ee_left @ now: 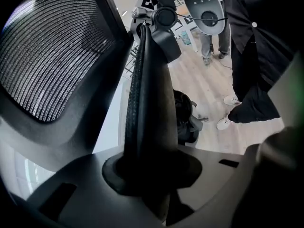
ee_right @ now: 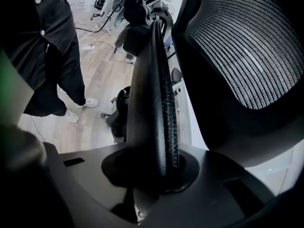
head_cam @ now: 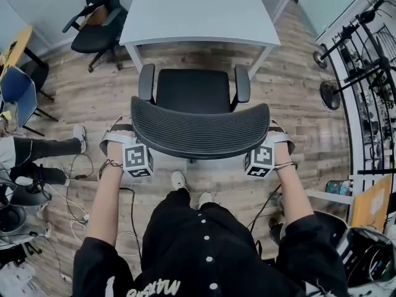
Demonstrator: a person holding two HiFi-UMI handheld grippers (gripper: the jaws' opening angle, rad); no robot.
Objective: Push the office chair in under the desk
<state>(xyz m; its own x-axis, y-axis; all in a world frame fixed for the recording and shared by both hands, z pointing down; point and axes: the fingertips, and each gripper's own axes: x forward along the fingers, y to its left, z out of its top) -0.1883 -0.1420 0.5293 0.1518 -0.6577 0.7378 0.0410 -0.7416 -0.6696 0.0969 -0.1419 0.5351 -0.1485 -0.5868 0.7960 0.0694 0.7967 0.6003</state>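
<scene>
At the far left a black chair (head_cam: 93,26) and a blue chair (head_cam: 17,91) stand on the wood floor (head_cam: 297,98), with loose cables (head_cam: 74,215) nearer the person. The left hand-held gripper (head_cam: 122,136) is clamped on the office chair (head_cam: 199,125), at the left end of its mesh backrest. Its jaws are narrowly apart, and its ridged pad (ee_left: 135,94) lies against the frame. The office chair stands squarely in front of the white desk (head_cam: 198,11), facing it, its seat just short of the desk's near edge. The right hand-held gripper (head_cam: 277,138) grips the backrest's right end in the same narrow hold. Metal stands (head_cam: 365,60) line the right side.
</scene>
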